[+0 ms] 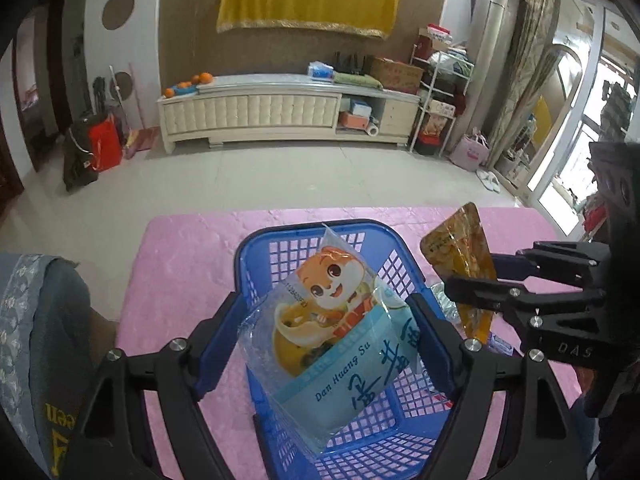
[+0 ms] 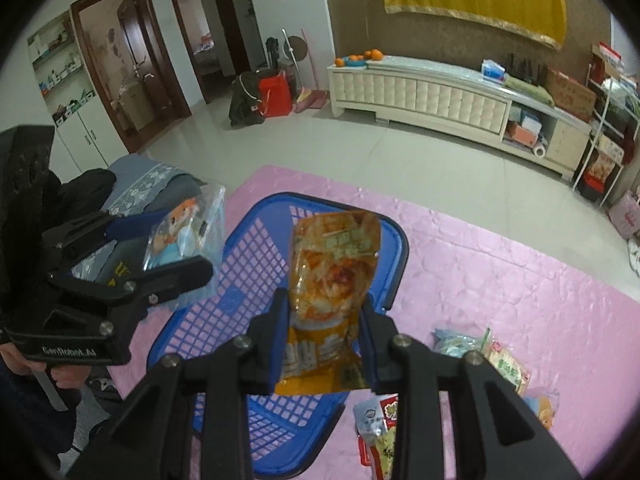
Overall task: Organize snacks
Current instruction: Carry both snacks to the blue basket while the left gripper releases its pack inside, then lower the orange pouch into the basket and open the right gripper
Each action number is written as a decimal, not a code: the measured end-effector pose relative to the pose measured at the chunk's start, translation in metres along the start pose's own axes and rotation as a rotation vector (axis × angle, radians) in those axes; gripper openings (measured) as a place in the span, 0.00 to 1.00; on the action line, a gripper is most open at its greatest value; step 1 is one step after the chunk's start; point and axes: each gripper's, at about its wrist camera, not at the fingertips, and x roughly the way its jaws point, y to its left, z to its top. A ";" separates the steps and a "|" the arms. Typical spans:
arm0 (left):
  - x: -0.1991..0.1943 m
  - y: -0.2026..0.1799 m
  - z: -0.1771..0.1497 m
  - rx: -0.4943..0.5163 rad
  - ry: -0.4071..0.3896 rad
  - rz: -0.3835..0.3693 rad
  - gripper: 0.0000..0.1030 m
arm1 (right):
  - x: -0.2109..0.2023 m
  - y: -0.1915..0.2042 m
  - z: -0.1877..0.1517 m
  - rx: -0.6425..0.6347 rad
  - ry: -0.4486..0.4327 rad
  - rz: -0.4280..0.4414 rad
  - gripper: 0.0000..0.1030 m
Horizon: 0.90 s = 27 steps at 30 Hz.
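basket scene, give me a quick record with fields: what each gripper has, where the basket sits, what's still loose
left gripper: shut on blue packet, held over the basket
right gripper: shut on orange packet, held over the basket
basket: blue plastic mesh, on the pink cloth, no snack visible inside it
loose snacks: a few packets on the cloth to the right of the basket
person: hand on the left gripper's handle

Blue lattice basket (image 1: pixel 362 436), pink tablecloth (image 1: pixel 184 264), orange packet (image 2: pixel 332 276)
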 end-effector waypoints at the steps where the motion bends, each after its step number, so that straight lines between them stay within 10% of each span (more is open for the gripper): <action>1: 0.002 -0.001 0.000 0.000 0.000 0.004 0.77 | 0.002 -0.003 0.002 0.011 0.002 0.007 0.35; 27: -0.001 0.006 0.002 0.042 0.032 0.077 0.80 | 0.013 -0.003 0.009 0.040 0.029 0.004 0.35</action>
